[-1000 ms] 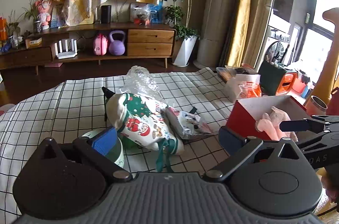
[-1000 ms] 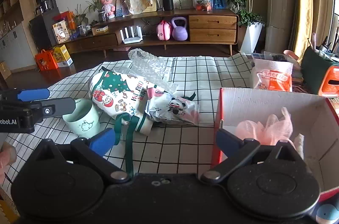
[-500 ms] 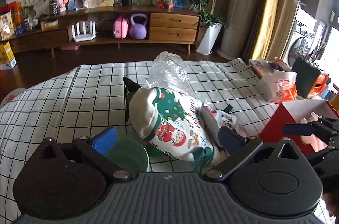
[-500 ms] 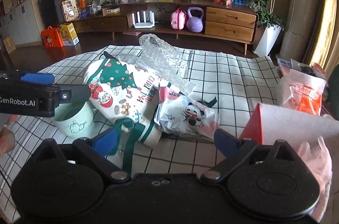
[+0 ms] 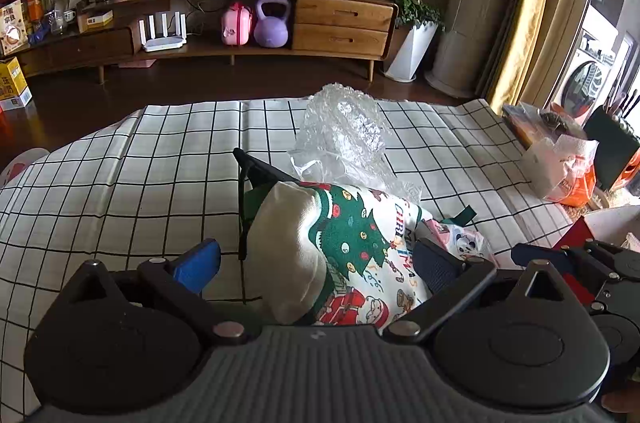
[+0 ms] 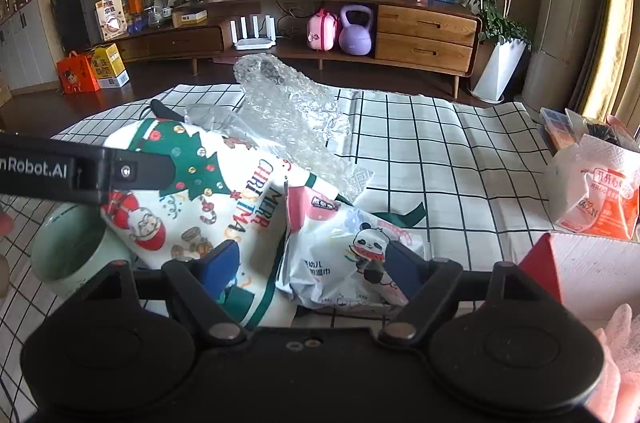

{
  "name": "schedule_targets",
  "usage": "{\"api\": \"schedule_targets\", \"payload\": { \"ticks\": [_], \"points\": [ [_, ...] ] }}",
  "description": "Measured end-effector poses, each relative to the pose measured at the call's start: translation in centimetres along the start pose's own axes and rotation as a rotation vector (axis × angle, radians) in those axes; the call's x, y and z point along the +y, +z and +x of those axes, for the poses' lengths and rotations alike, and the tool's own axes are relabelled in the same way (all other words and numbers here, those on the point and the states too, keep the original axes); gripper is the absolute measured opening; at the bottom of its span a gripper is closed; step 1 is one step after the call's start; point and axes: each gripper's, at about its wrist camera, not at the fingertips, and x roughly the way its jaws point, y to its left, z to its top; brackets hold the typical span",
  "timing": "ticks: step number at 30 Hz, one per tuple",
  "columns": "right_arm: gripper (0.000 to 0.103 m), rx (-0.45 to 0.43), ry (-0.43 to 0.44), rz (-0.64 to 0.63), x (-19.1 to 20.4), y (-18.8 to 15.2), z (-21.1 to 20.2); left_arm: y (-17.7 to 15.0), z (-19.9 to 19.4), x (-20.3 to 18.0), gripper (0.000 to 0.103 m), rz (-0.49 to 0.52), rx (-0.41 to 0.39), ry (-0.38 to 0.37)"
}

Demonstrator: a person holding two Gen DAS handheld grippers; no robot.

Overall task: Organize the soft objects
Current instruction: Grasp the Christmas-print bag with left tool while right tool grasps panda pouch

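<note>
A stuffed Christmas-print cloth bag [image 5: 344,243] lies on the checked tablecloth [image 5: 140,163]; it also shows in the right wrist view [image 6: 224,199]. My left gripper [image 5: 316,263] is open, its jaws on either side of the bag's near end. A panda-print wet-wipe pack [image 6: 344,259] lies against the bag; my right gripper [image 6: 312,267] is open with its jaws around the pack's near edge. Crumpled bubble wrap [image 6: 288,107] lies behind both. A red box [image 6: 576,267] with white inside sits at the right, a pink soft thing [image 6: 616,355] at its near corner.
A mint green cup [image 6: 76,251] stands left of the cloth bag, under the left gripper's arm. An orange and white plastic bag [image 6: 596,191] sits at the table's right edge. A wooden TV cabinet [image 5: 240,19] stands across the floor beyond the table's far edge.
Both grippers have moved forward and down onto the pile. The left now straddles the Christmas bag and hides the green cup; the right has shifted left from the red box to the wipe pack.
</note>
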Motion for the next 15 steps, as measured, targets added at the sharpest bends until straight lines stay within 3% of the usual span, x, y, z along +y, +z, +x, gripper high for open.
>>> {"api": "schedule_targets", "payload": {
  "ticks": [5,7,11,15],
  "points": [
    [0.064,0.008,0.001,0.018,-0.1,0.0,1.3,-0.1,1.3,0.1,0.103,0.007,0.018,0.008],
    [0.049,0.004,0.003,0.027,-0.1,-0.1,1.6,-0.2,1.8,0.1,0.102,0.011,0.026,0.012],
    [0.04,-0.005,0.021,0.03,0.0,-0.3,1.8,-0.4,2.2,0.3,0.101,0.007,0.027,0.004],
    [0.03,-0.005,0.029,0.037,0.1,-0.4,2.0,-0.5,2.3,0.1,0.088,0.013,0.025,0.006]
  ]
}}
